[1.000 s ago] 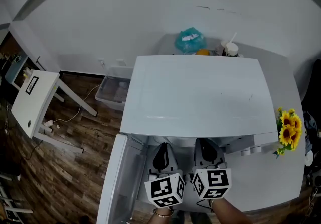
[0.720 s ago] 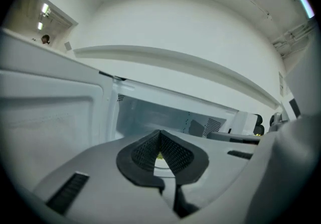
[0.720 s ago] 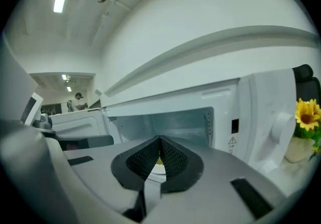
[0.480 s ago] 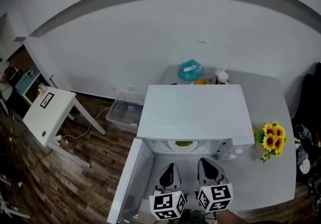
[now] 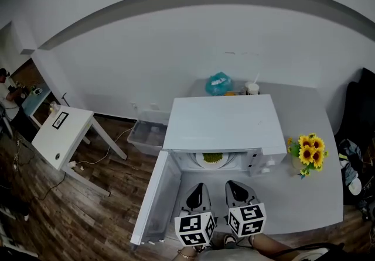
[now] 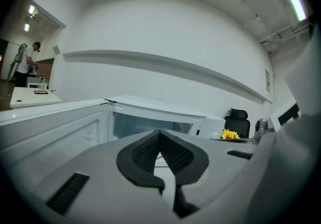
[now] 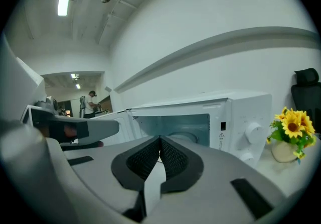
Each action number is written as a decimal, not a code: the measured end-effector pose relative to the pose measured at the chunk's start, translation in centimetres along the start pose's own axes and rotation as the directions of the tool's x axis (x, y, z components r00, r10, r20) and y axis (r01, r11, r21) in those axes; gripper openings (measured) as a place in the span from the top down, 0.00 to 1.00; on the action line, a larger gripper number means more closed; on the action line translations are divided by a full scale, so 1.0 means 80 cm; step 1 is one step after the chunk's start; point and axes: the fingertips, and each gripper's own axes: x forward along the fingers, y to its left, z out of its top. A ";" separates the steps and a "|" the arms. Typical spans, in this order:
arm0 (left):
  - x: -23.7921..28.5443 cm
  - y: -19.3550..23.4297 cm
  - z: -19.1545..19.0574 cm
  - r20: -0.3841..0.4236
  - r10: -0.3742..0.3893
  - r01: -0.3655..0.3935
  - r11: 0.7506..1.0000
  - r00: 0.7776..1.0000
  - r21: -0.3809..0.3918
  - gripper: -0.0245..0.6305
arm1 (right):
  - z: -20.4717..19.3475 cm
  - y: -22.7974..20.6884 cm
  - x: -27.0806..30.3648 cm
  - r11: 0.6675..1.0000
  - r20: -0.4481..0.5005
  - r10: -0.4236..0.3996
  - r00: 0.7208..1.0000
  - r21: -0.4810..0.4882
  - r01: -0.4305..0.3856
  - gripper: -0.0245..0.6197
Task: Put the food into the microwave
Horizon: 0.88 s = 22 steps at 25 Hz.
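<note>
Though already inside the microwave on its turntable, plate of food not yet shut in, with door wide open at left. Left hand-held gripper & right hand-held gripper over the surface just in front, jaws pressed together, empty. Next, prob.: push door closed w/ left one from its outer edge.

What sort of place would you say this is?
Probably an office or lab corner rather than a home kitchen: the microwave sits open on a plain grey table against a bare wall, with an office chair nearby.
</note>
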 end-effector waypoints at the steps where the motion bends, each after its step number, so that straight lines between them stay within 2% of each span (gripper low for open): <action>1: 0.000 0.000 0.006 0.010 0.001 -0.002 1.000 1.000 0.003 0.96 | 0.004 0.001 0.000 1.000 0.007 0.002 1.000 -0.004 -0.002 0.94; 22: -0.003 -0.007 0.013 0.014 0.028 -0.029 1.000 1.000 0.005 0.96 | 0.018 0.001 -0.007 0.999 0.024 0.008 1.000 -0.033 -0.007 0.94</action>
